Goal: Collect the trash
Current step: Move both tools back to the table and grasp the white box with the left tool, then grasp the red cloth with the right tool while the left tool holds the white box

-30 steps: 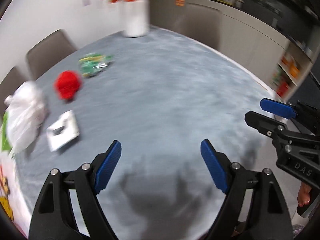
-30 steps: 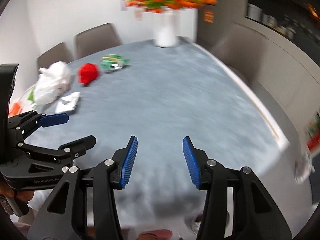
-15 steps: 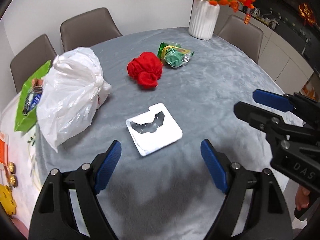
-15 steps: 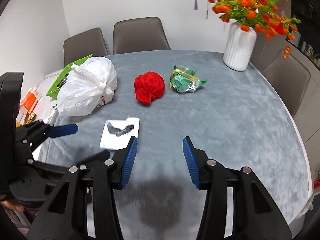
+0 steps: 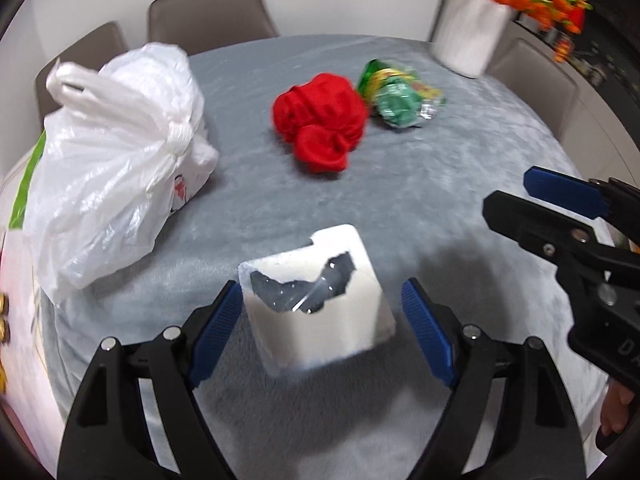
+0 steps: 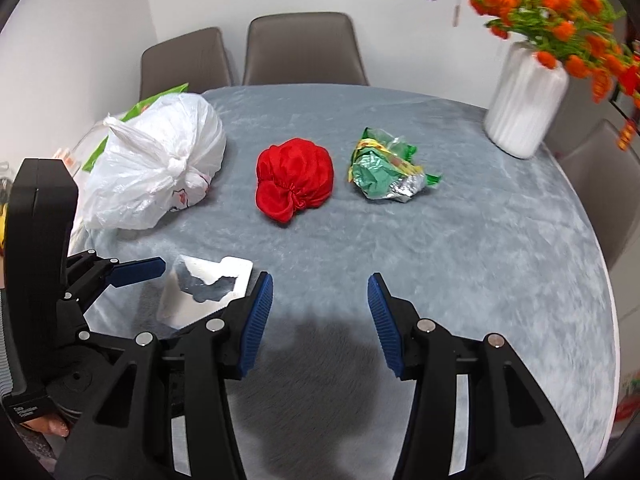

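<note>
Grey table (image 5: 440, 184); white torn packaging (image 5: 316, 300) lies between open left tongs (image 5: 320, 320); right tongs (image 6: 320, 320) open, empty.

Both grippers (image 5: 322, 318) (image 6: 320, 318) agape — downward-tilted

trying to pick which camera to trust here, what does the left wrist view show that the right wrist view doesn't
Only the left wrist view: the white packaging tray framed between the open left gripper's fingers, untouched.

Only the right wrist view: the whole white vase with its orange flowers, and bare tablecloth ahead of the open right gripper.

Both: the tied white plastic bag, red cloth bundle, crumpled green wrapper and grey chairs.
</note>
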